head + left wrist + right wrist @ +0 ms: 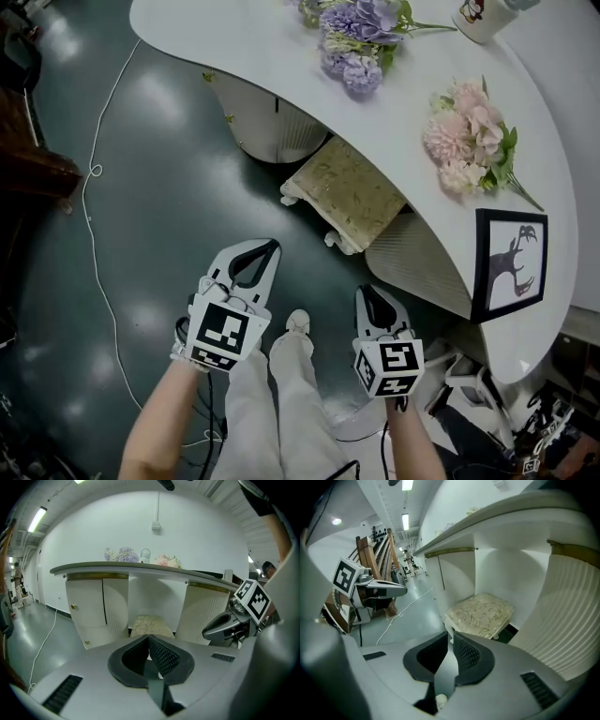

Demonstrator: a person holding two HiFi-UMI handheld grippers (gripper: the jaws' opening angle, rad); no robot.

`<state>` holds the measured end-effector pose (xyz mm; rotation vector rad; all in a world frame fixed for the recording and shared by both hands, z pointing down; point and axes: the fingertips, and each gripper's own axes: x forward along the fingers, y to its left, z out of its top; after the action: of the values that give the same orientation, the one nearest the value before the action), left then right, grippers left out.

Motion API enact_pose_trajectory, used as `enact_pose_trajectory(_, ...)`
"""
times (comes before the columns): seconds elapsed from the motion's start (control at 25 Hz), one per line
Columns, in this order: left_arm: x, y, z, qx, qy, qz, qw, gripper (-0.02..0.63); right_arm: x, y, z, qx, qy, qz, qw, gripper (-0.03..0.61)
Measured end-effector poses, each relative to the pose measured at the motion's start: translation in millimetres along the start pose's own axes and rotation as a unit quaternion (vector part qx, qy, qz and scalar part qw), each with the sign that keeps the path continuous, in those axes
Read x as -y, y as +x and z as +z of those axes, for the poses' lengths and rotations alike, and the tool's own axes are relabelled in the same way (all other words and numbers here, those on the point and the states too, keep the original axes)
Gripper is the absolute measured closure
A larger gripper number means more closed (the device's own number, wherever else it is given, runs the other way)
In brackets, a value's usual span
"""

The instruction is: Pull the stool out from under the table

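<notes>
The stool (345,192) has a cream floral cushion and white legs. It stands half tucked under the white curved table (281,56), between the table's two ribbed pedestals. In the left gripper view the stool (149,625) lies straight ahead in the gap; in the right gripper view the stool (480,613) sits just beyond the jaws. My left gripper (264,249) is shut and empty, hanging short of the stool's near left corner. My right gripper (368,292) is also shut and empty, just in front of the stool's near edge. Neither touches the stool.
Purple flowers (361,37), pink flowers (473,141), a mug (480,17) and a framed picture (509,262) lie on the tabletop. A white cable (94,187) runs across the dark floor at left. The person's legs and a shoe (298,323) are between the grippers.
</notes>
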<state>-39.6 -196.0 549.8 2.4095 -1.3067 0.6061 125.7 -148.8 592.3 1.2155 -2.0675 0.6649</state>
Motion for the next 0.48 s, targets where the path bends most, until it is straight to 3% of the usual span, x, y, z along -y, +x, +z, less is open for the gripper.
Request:
enact_pose_trajectory(0.2, -9.5, 36.4, -9.1, -0.01, -0.001, -0.005, 0.9999, 0.595, 22.2, 26.4, -7.8, -0.011, 0.011, -0.011, 1.0, 0.527)
enact_pose_trajectory(0.32, -17.3, 60.2, -19.0, -0.025, 0.0, -0.004, 0.9997, 0.592, 29.2, 44.5, -14.0, -0.017, 0.011, -0.007, 1.0, 0.445)
enact_pose_trajectory(0.48, -25.8, 90.7, -32.1, -0.044, 0.003, -0.012, 0.9989, 0.499, 44.4, 66.6, -25.4, -0.03, 0.024, -0.013, 0.999, 0.394)
